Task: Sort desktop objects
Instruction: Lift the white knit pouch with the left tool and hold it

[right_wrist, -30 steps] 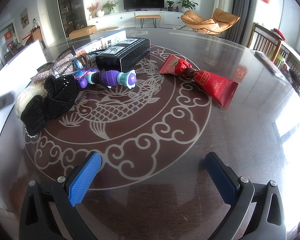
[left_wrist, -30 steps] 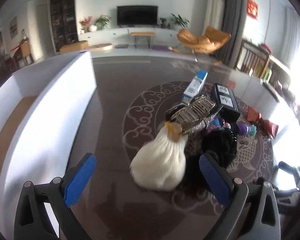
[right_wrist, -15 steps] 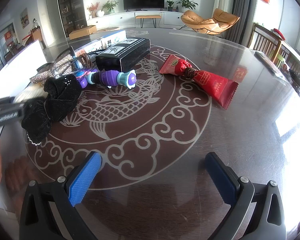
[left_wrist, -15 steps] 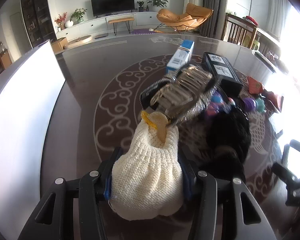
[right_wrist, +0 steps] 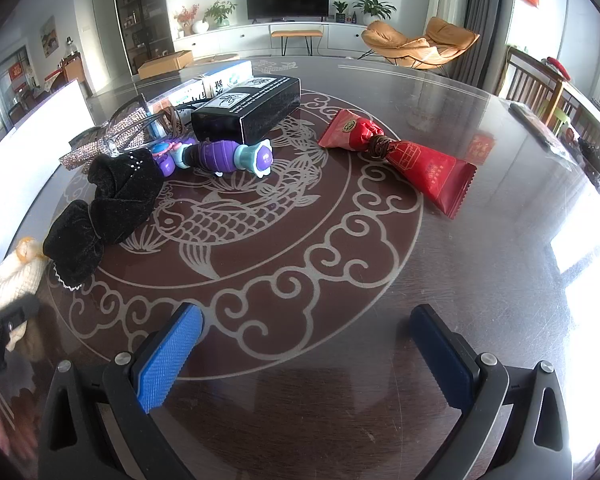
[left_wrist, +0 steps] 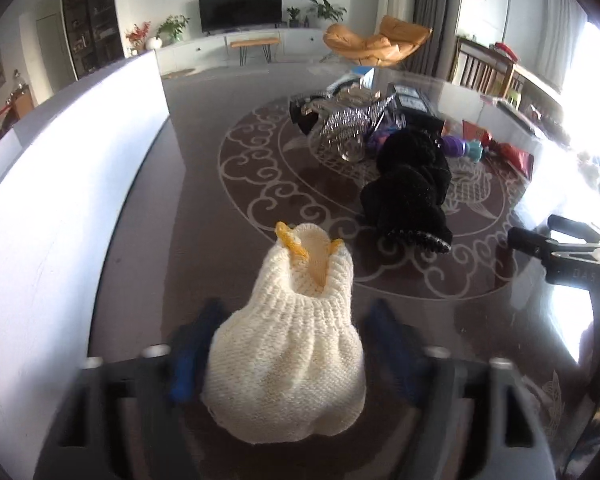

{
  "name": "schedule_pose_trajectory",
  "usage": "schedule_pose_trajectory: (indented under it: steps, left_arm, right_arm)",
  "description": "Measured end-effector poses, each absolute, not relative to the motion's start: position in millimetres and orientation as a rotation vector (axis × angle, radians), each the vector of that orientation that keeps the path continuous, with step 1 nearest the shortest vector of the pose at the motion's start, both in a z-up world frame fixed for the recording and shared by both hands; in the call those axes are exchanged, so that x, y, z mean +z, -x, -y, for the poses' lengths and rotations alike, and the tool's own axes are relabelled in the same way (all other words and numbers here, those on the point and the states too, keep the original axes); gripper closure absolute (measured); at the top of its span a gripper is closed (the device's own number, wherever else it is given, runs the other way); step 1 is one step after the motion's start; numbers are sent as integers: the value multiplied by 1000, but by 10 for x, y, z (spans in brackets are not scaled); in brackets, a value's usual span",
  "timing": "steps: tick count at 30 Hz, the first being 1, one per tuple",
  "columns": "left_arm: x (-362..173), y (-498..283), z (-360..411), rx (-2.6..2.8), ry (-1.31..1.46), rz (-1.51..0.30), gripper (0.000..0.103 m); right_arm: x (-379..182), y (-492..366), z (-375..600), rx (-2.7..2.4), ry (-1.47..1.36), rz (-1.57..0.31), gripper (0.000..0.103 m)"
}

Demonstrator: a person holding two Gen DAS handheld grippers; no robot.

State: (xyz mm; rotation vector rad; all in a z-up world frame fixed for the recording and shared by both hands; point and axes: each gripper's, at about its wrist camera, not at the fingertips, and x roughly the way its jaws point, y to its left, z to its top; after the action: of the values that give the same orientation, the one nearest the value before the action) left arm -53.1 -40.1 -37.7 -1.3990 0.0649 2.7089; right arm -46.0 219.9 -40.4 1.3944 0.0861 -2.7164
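Observation:
My left gripper (left_wrist: 288, 344) is shut on a cream knitted pouch (left_wrist: 288, 360) with a yellow-lined mouth, held low over the dark table near the white box wall (left_wrist: 60, 208). The pouch also shows at the left edge of the right wrist view (right_wrist: 8, 284). A black velvet bow (right_wrist: 108, 208), a purple toy (right_wrist: 224, 156), a black box (right_wrist: 248, 112), a rhinestone bow (right_wrist: 112, 140), a blue-white carton (right_wrist: 204, 84) and red snack packets (right_wrist: 412, 160) lie on the table. My right gripper (right_wrist: 304, 348) is open and empty above the table's front part.
The white box (left_wrist: 28, 240) stands along the table's left side. The right gripper's body (left_wrist: 568, 248) shows at the right of the left wrist view. Chairs (right_wrist: 540, 88) stand beyond the table's far right edge.
My left gripper closed on the cream pouch and drew it back, away from the pile and toward the white box. The right gripper has not moved.

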Motion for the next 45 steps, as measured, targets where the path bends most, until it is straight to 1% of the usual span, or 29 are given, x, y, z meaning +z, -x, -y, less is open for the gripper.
schedule_pose_trajectory:
  steps: [1,45]
  left_arm:
    - [-399,585,381,2692,1428,-79,0]
    - [-438,557,336,2684,1426,-84,0]
  right_arm:
    - [-406,460,-2201,-2716,-1394,-86,0]
    - [-406,462,-2200,-2717,-1394,-86,0]
